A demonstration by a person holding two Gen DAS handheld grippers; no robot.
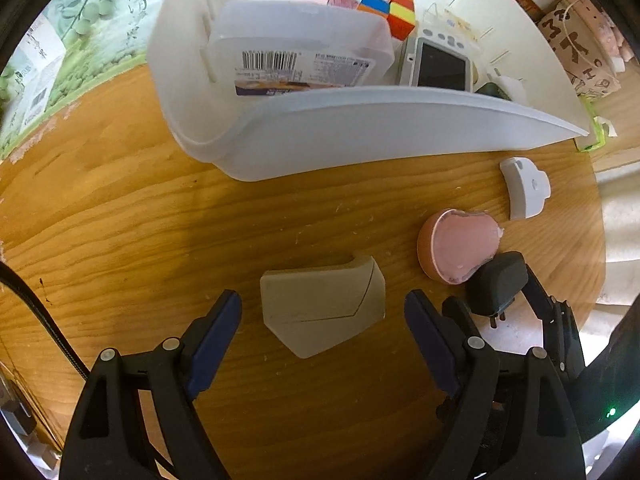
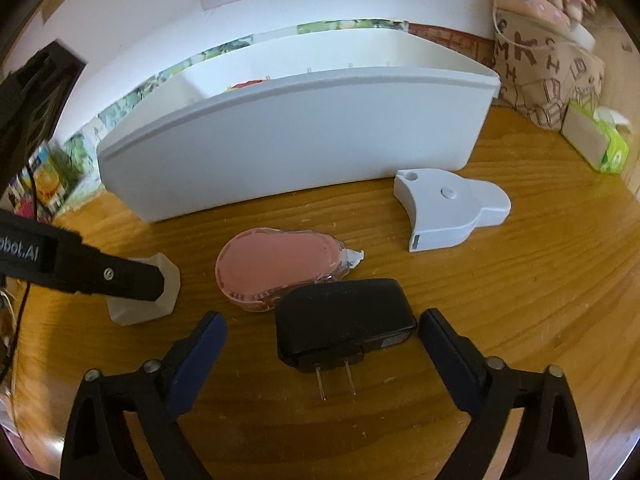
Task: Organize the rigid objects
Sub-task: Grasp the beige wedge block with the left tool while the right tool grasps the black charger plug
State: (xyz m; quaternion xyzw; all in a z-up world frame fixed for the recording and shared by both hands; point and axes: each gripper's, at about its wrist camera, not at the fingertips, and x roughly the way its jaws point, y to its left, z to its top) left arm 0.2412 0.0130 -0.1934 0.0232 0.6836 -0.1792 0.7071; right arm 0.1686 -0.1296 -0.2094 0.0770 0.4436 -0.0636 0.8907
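A grey angular block (image 1: 322,306) lies on the wooden table between the open fingers of my left gripper (image 1: 323,312); it also shows in the right wrist view (image 2: 166,280), partly hidden by the left gripper. A black plug adapter (image 2: 344,326) lies between the open fingers of my right gripper (image 2: 322,334), prongs toward the camera; it also shows in the left wrist view (image 1: 496,282). A pink correction-tape dispenser (image 2: 276,266) touches the adapter's far side. A white plastic piece (image 2: 444,210) lies further right. A white bin (image 1: 280,152) holds a clear box (image 1: 296,48), a colour cube (image 1: 376,0) and a small device (image 1: 442,66).
A patterned bag (image 2: 540,76) and a green tissue pack (image 2: 600,142) stand at the back right. A printed box (image 1: 32,76) stands at the far left behind the bin. The table's edge curves along the right (image 1: 600,220).
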